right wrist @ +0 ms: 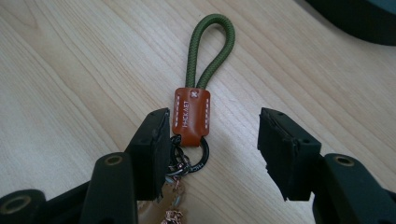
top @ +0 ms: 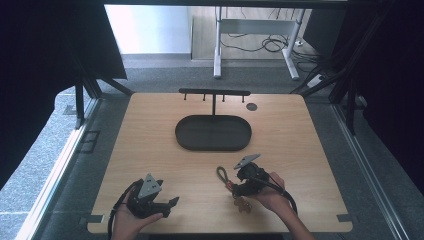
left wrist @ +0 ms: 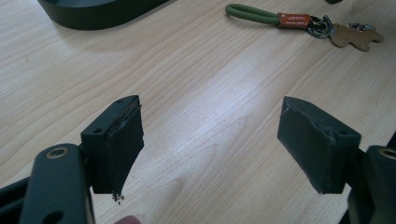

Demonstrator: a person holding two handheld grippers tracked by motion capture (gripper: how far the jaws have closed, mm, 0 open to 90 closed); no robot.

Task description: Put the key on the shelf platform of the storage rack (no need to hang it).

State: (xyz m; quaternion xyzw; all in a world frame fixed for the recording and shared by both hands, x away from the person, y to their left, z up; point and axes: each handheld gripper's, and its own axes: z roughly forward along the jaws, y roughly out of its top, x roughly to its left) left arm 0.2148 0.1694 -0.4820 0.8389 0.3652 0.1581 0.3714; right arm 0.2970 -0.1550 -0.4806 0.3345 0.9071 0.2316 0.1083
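Observation:
A keychain (right wrist: 194,112) lies flat on the wooden table (top: 150,145): a green cord loop (right wrist: 209,46), an orange leather tab, a dark ring and a tan bear-shaped charm (left wrist: 355,36). My right gripper (right wrist: 212,149) hangs open just over it, jaws either side of the tab and ring; the left jaw touches or nearly touches the ring. In the high view the right gripper (top: 239,184) is at front right, with the green cord loop (top: 221,174) sticking out to its left. My left gripper (left wrist: 210,149) is open over bare wood at the front left, the keychain (left wrist: 289,18) well beyond it.
A dark oval tray (top: 213,133) sits mid-table. Behind it stands a black T-shaped rack (top: 214,93) with small hooks. A small dark disc (top: 251,106) lies at the back right. The table's front edge is close under both hands.

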